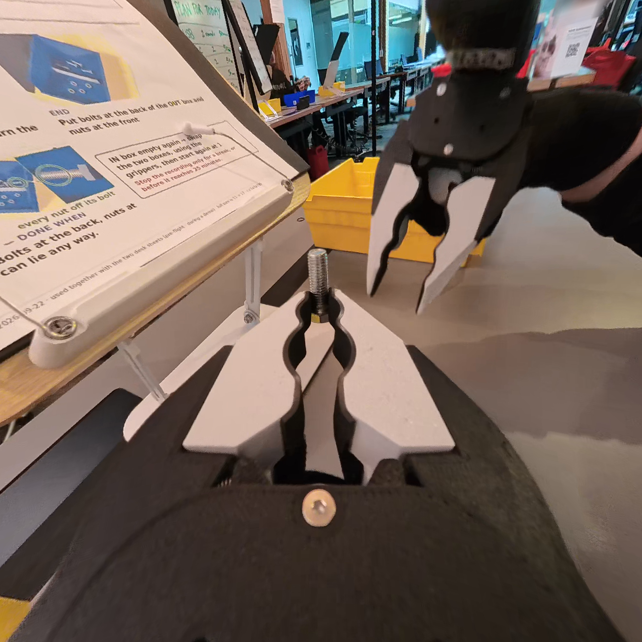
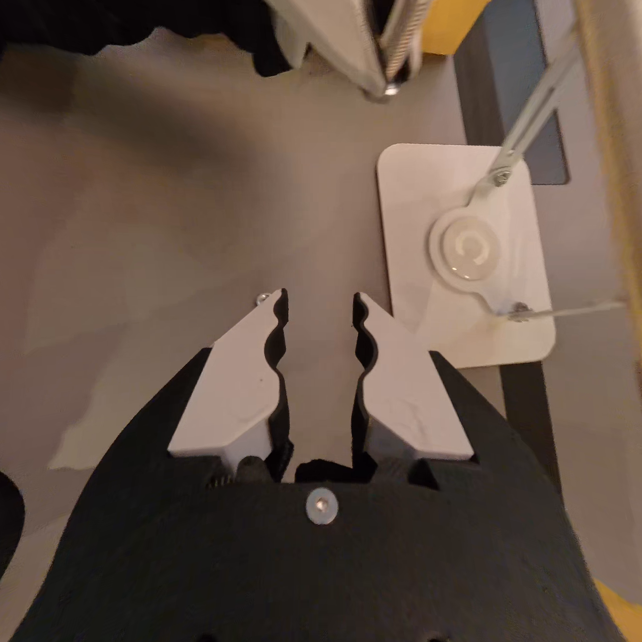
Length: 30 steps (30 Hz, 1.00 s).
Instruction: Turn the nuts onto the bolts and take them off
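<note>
The work surface (image 1: 521, 364) was a smooth grey tabletop, and behind it stretched a long workroom with rows of desks, a whiteboard and glass partitions. One yellow bin (image 1: 342, 205) stood on the table beyond the grippers, with further yellow and blue bins on the far desks. At the left a tilted wooden board carried one laminated instruction sheet (image 1: 114, 146) with printed text and pictures of blue boxes; the whiteboard bore handwriting and a distant poster a square code, none of it repeated here. The board's thin legs met a white base plate (image 2: 462, 257) lying flat on the table.

One bolt (image 1: 318, 274) was in view, upright, its threaded shank rising clear of the left gripper (image 1: 319, 305), whose tips were clamped on its lower end. No nut sat on the visible thread. One small metal piece (image 2: 261, 298) lay on the table just beside the right gripper (image 2: 320, 295); what it was could not be told. The right gripper's fingers stood apart with nothing between them, pointing down near the bolt.
</note>
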### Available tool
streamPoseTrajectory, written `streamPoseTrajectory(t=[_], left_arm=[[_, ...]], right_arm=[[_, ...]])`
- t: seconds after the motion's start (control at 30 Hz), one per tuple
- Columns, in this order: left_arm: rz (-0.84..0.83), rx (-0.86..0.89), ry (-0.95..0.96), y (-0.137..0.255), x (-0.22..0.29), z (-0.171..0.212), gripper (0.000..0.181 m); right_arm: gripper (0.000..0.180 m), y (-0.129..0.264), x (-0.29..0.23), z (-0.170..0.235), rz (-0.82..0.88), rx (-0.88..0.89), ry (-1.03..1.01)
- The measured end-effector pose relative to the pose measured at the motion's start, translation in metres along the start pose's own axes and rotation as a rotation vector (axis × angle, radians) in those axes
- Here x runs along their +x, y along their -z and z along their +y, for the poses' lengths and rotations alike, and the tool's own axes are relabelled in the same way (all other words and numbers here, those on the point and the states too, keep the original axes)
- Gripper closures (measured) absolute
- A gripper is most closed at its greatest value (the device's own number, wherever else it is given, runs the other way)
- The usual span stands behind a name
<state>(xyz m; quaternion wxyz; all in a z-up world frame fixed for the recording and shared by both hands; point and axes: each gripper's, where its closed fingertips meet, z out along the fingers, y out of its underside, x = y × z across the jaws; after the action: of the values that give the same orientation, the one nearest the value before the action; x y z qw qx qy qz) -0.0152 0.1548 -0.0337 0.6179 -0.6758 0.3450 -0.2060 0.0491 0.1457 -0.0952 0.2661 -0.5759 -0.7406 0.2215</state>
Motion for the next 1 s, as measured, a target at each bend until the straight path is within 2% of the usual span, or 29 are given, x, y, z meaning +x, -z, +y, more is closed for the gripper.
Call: streamPoseTrajectory(t=[0.1, 0.33, 0.57, 0.8, 1.0], left_arm=[[0.007, 0.013, 0.018, 0.0, -0.001, 0.0, 0.173], [0.022, -0.002, 0.007, -0.003, 0.002, 0.004, 0.173], [0.025, -0.002, 0.005, -0.004, 0.003, 0.004, 0.173], [0.023, -0.01, 0.009, -0.005, 0.002, 0.007, 0.173], [0.03, -0.009, 0.012, -0.006, 0.003, 0.008, 0.173]], right_arm=[[0.145, -0.021, -0.02, 0.003, -0.059, -0.064, 0.042], [0.143, -0.068, -0.055, 0.049, -0.145, -0.282, 0.127], [0.153, -0.072, -0.052, 0.049, -0.163, -0.277, 0.134], [0.161, -0.073, -0.052, 0.05, -0.145, -0.326, -0.036], [0.165, -0.075, -0.05, 0.049, -0.109, -0.303, -0.09]])
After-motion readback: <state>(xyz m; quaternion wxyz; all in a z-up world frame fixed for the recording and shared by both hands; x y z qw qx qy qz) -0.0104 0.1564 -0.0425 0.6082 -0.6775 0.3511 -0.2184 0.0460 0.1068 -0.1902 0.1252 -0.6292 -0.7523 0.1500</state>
